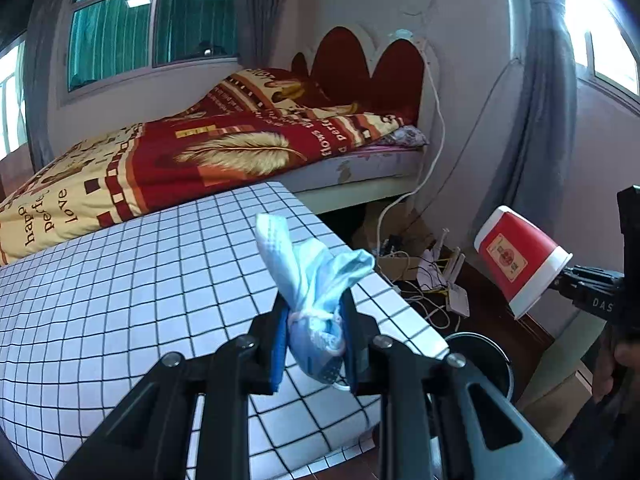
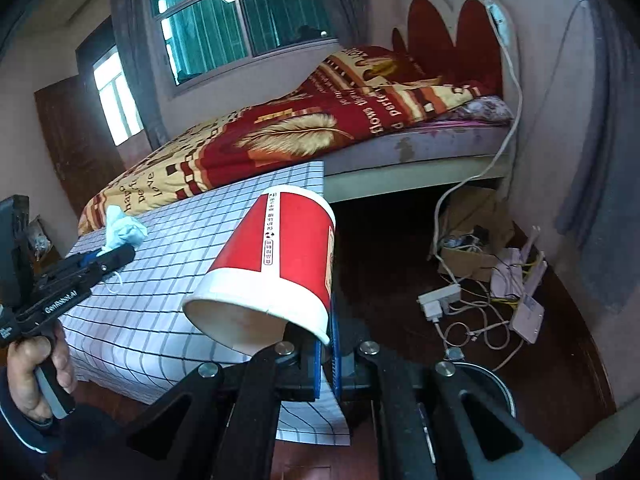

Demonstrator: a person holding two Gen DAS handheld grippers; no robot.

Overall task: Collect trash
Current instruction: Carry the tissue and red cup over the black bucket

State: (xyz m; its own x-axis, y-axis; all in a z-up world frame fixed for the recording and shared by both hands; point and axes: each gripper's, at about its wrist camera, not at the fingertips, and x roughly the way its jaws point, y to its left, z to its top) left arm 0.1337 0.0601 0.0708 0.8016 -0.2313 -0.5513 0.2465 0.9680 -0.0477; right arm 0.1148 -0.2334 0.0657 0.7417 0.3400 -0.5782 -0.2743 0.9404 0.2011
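l gripper (image 1: 316, 344) clamps crumpled pale-blue face mask (image 1: 312, 280); r gripper (image 2: 328, 354) pinches rim of red-white paper cup (image 2: 276, 264), both carried above dark round bin (image 1: 486, 364), prob for drop.

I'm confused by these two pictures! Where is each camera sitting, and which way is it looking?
Left wrist view: sits on the left gripper, looking along its fingers at the blue face mask they pinch; the right gripper shows at the right edge.
Right wrist view: sits on the right gripper, looking at the red paper cup pinched by its rim; the left hand shows.
Both share the checked table, bed and dark bin.
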